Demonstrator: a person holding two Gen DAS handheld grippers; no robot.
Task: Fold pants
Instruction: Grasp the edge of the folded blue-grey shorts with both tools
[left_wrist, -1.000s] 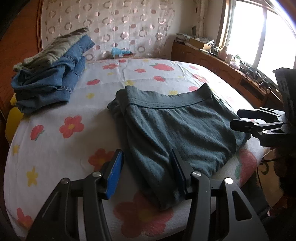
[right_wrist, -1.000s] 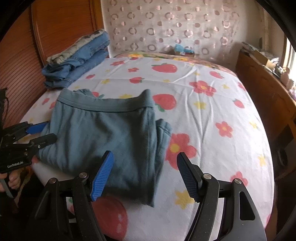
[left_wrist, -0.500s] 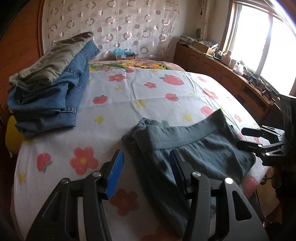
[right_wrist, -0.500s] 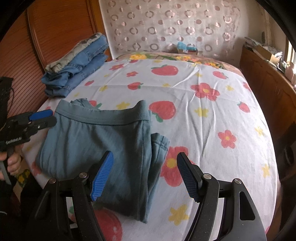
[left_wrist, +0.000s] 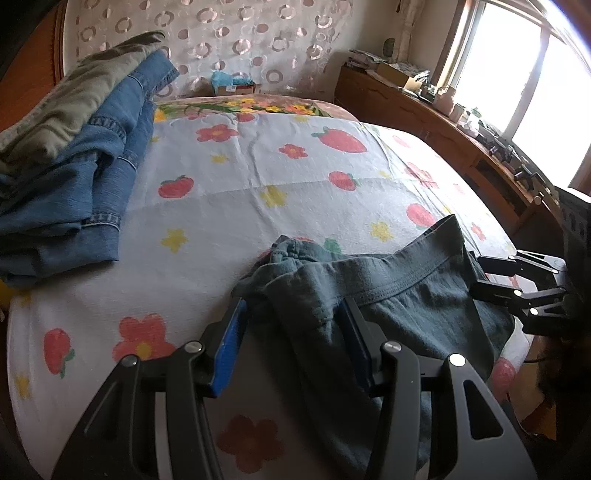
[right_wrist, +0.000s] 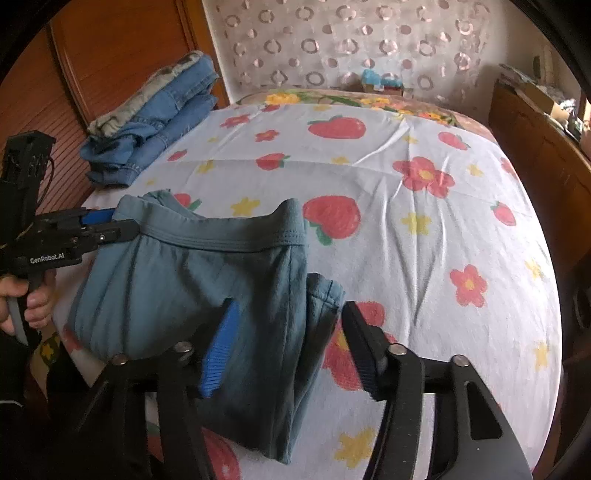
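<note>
Item: teal pants (right_wrist: 192, 280), soft, light, limp knit; you did best gripping the waistband corners. Your left gripper (left_wrist: 291, 343) stood open astride one folded edge; your right gripper (right_wrist: 284, 350) was closing around the other, not yet pinching

Both my cams are wrist fisheyes, pitched down over the near edge of the bed (left_wrist: 258, 177), close in. Left cam sits at the near-left side, looking along its left hand-held gripper (left_wrist: 291, 332) toward the headboard and window. Right cam sits further right, looking along the right hand-held gripper (right_wrist: 288, 332) toward headboard and wooden wall. Shared: the teal pants (left_wrist: 406, 295), bedsheet, folded jeans stack (right_wrist: 155, 122). Each cam catches the other gripper at frame edge. Edges heavily distorted, so angles are probably approximate.
</note>
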